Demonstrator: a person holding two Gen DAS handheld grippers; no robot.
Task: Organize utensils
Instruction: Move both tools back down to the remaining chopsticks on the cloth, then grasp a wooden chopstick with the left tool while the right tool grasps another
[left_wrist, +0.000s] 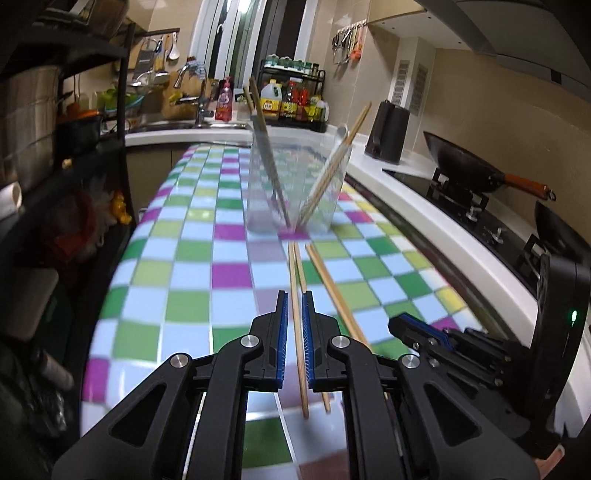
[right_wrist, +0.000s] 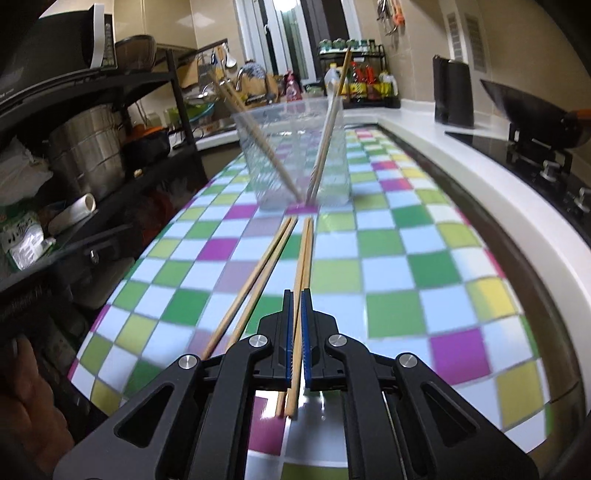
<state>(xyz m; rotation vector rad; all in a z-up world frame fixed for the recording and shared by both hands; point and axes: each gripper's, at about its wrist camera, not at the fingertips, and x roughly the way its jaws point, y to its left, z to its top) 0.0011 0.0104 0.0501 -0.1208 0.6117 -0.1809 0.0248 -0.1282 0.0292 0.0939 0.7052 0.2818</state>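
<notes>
Two grippers each clamp chopsticks on the checkered table; the job looks partly done.

Nearest, the left gripper (left_wrist: 294, 341) pinches one pair (left_wrist: 298, 332), the right gripper (right_wrist: 295, 332) another (right_wrist: 301, 295). Beyond, the clear cup (right_wrist: 291, 155) already holds four chopsticks (right_wrist: 325, 140).

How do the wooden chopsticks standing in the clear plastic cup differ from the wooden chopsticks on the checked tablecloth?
The cup chopsticks lean upright against the clear plastic cup rim; the table chopsticks lie lengthwise on the checked tablecloth. The cup chopsticks are untouched; the table chopsticks run between the closed fingers of the left gripper and right gripper. Both are thin, light wood.
</notes>
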